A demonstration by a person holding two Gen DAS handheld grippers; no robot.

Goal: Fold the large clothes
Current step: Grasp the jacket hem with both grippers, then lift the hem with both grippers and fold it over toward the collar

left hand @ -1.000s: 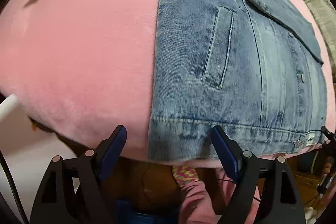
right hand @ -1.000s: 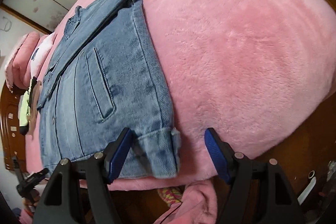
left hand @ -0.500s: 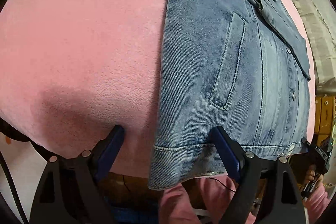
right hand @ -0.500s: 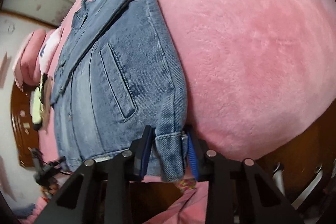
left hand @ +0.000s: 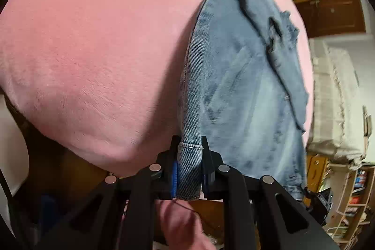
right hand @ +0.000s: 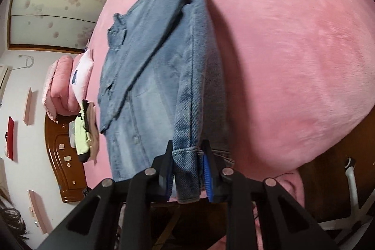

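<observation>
A blue denim jacket (left hand: 246, 86) lies on a pink plush bedspread (left hand: 93, 39). My left gripper (left hand: 189, 165) is shut on the jacket's bottom hem at its left corner and lifts that edge off the bed. In the right wrist view the same jacket (right hand: 150, 76) stretches away with its sleeves folded across it. My right gripper (right hand: 187, 170) is shut on the hem at the right corner, also raised. The far collar end still rests on the bedspread (right hand: 293, 50).
Folded pink bedding and a pillow (right hand: 68, 86) lie at the head of the bed by a wooden headboard (right hand: 68, 165). A small pile of other clothes (right hand: 86, 132) sits beside the jacket. A bookshelf (left hand: 351, 198) stands at the right.
Both grippers have closed on the jacket's hem corners, the right first, then the left. The hem has risen off the bed and the cameras have tilted upward.
</observation>
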